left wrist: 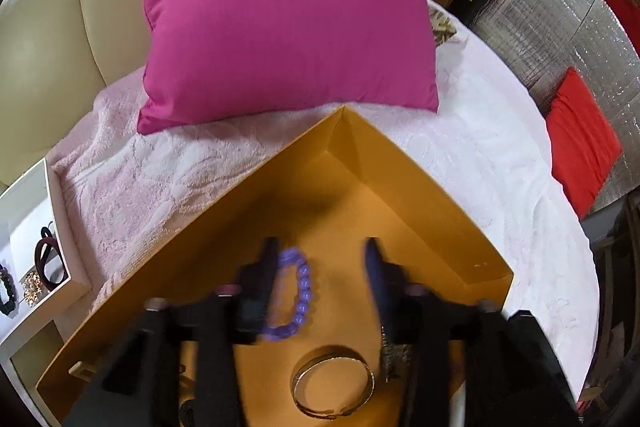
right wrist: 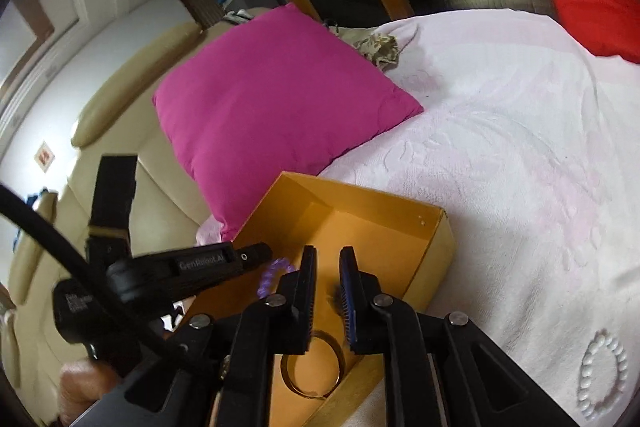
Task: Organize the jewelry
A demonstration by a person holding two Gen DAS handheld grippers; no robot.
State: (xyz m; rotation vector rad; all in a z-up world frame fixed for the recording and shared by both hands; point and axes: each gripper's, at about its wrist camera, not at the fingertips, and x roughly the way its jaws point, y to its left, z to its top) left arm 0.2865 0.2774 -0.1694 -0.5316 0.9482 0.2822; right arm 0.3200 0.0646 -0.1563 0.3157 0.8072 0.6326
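Note:
An open orange box [left wrist: 420, 183] lies on the bed; it also shows in the right wrist view [right wrist: 384, 219]. Inside it lie a purple bead bracelet [left wrist: 298, 291], a gold bangle [left wrist: 334, 385] and a dark metallic piece [left wrist: 390, 351]. My left gripper [left wrist: 322, 255] is open above the box floor, its left finger beside the purple bracelet, holding nothing. My right gripper [right wrist: 328, 263] is open over the box, above the gold bangle [right wrist: 314, 367], with a dark piece [right wrist: 338, 301] between the fingers, not clamped. A white pearl bracelet [right wrist: 604, 373] lies on the bedspread at the right.
A magenta pillow [left wrist: 280, 11] lies behind the box. A white tray [left wrist: 52, 227] at the left holds dark hair bands and jewelry. Red cushions [left wrist: 580, 143] lie at the right. The bedspread [right wrist: 500, 147] is pale pink. The left gripper body [right wrist: 180, 267] crosses the right wrist view.

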